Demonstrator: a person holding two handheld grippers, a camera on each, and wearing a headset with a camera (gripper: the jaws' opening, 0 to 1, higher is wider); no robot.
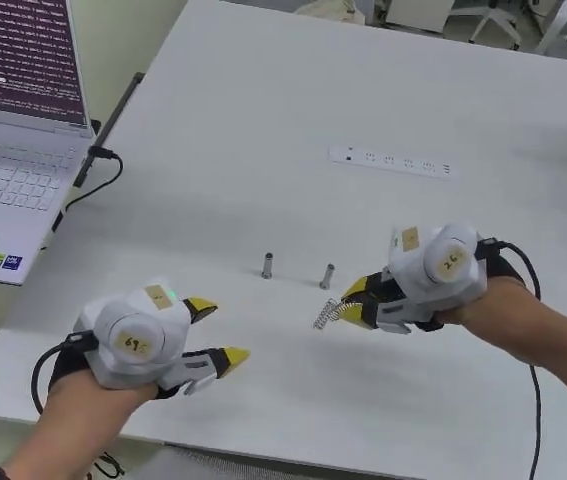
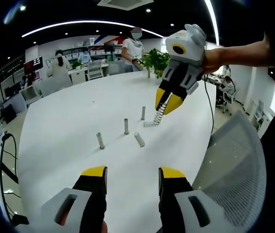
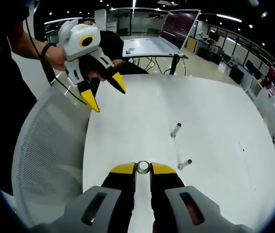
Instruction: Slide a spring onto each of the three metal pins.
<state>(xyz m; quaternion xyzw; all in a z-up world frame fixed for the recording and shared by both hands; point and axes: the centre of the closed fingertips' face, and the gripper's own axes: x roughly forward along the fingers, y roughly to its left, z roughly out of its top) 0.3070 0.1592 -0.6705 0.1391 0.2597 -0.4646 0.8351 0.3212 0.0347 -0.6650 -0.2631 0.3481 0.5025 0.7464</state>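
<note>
Spring (image 1: 331,313) is clamped in R gripper (image 1: 351,303) jaw tips and sticks out past them toward the pins. In the R gripper view it's seen end-on betw the closed jaws. Whether its free end touches the surface can't be told.
White table (image 1: 263,120) carries everything. Open laptop (image 1: 13,130) is set at the table's left edge w/ screen lit.
L gripper (image 1: 223,330) is held low over the near edge, jaws spread, nothing betw them.
White power strip (image 1: 390,160) is laid farther back.
3 metal pins are stood upright in a row, all bare: near pin (image 2: 100,141), mid pin (image 2: 126,126), far pin (image 2: 143,113).
Loose spring (image 2: 139,139) is laid flat just beside mid pin.
</note>
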